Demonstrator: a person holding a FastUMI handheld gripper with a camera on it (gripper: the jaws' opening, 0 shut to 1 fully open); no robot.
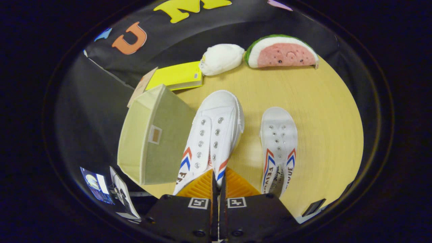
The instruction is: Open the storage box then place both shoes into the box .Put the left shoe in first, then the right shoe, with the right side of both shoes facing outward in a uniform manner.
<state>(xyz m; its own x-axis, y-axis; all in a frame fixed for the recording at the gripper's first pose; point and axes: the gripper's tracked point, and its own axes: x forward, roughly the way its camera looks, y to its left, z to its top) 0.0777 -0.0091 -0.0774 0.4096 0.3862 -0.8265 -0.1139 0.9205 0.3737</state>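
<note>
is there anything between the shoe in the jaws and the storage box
Nothing visible. The gripper has its jaws closed on the heel end of the shoe, and the storage box sits right beside that shoe with no object in the gap. The other shoe lies on the far side, away from the box.

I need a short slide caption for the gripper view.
Tool shut on left white shoe, beside green storage box; right shoe waits on table.

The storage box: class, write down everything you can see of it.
The storage box is pale green, cloth-looking, with lighter edging and a small label pocket on the side facing us. It stands shut on the wooden table, beside the shoe that the tool is shut on. A yellow book lies just beyond it.
</note>
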